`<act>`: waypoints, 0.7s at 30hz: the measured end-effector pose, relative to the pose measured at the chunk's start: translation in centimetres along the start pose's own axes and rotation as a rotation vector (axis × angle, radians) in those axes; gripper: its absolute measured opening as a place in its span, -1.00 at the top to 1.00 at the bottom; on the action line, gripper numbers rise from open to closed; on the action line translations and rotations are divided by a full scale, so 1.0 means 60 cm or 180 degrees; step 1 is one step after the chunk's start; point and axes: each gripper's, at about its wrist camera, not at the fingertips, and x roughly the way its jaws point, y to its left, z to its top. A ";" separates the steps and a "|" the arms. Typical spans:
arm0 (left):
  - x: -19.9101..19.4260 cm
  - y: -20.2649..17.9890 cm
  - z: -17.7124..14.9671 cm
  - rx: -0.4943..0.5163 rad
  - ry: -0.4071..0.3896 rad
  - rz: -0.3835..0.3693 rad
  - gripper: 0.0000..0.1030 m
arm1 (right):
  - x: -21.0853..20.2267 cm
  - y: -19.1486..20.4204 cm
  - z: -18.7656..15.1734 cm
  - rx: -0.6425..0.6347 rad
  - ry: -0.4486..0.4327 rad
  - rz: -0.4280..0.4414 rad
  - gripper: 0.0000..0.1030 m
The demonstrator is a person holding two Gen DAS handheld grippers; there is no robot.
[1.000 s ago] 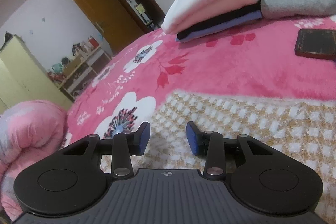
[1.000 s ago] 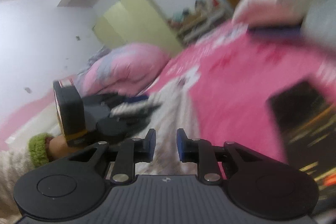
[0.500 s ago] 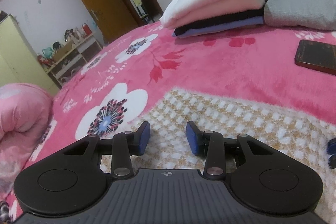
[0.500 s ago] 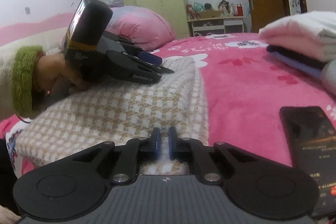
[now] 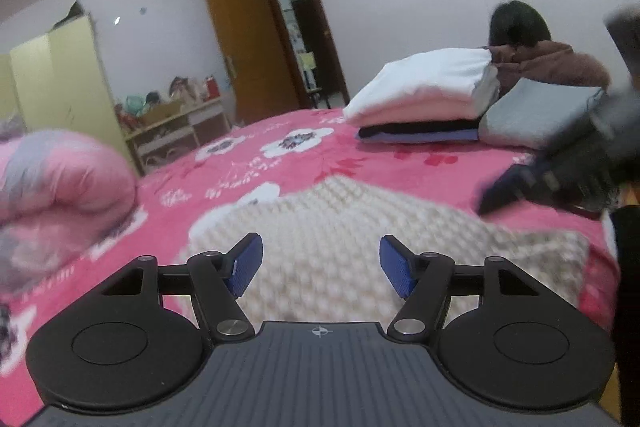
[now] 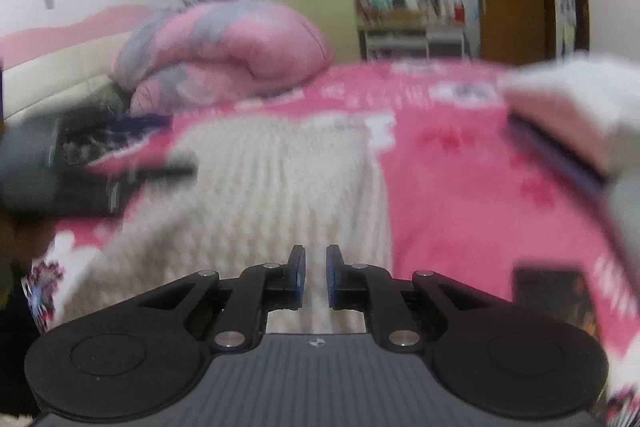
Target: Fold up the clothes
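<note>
Left wrist view: left claw [image 5: 321,264] spread wide, blue pads [image 5: 245,265] well apart, nothing between them; its jaws have just been opening. It hangs over the near edge of the checked cream sweater [image 5: 360,227], which lies flat on the pink flowered bed [image 5: 400,171]. Beyond the sweater, at the bed's far side, a stack of folded clothes [image 5: 424,99]: white on top, then pink, black, blue-violet. A folded grey piece [image 5: 536,119] sits just right of the stack. A person in a brown top [image 5: 548,63] sits behind the stack. Right claw [image 5: 568,167] comes in blurred above the sweater's right corner. A rolled pink quilt [image 5: 60,195] lies left of the sweater.

Right wrist view: much blur. Right claw [image 6: 315,275] nearly closed, only a narrow gap between its pads, nothing in that gap; its jaws have just been parting slightly. The sweater [image 6: 276,195] lies straight ahead of it on the bed [image 6: 460,179]. Left claw [image 6: 120,171] shows blurred over the sweater's left edge. A dark phone [image 6: 552,291] lies on the bed right of the sweater, and the stack [image 6: 568,107] farther right.
</note>
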 end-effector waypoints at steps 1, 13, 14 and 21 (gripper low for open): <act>0.006 -0.009 -0.013 0.0044 0.0062 0.0030 -0.22 | 0.008 0.011 0.005 -0.0060 0.0004 0.0005 0.80; 0.025 -0.019 -0.058 -0.0131 -0.0015 0.0117 -0.22 | 0.095 0.062 -0.009 -0.0529 0.0636 -0.0381 0.80; 0.021 -0.015 -0.059 -0.0174 -0.0016 0.0101 -0.22 | 0.086 0.064 0.006 -0.0482 0.0682 -0.0355 0.79; 0.000 -0.007 -0.066 -0.0379 -0.0060 0.0102 -0.25 | 0.119 0.060 0.072 -0.0402 0.0545 -0.0336 0.68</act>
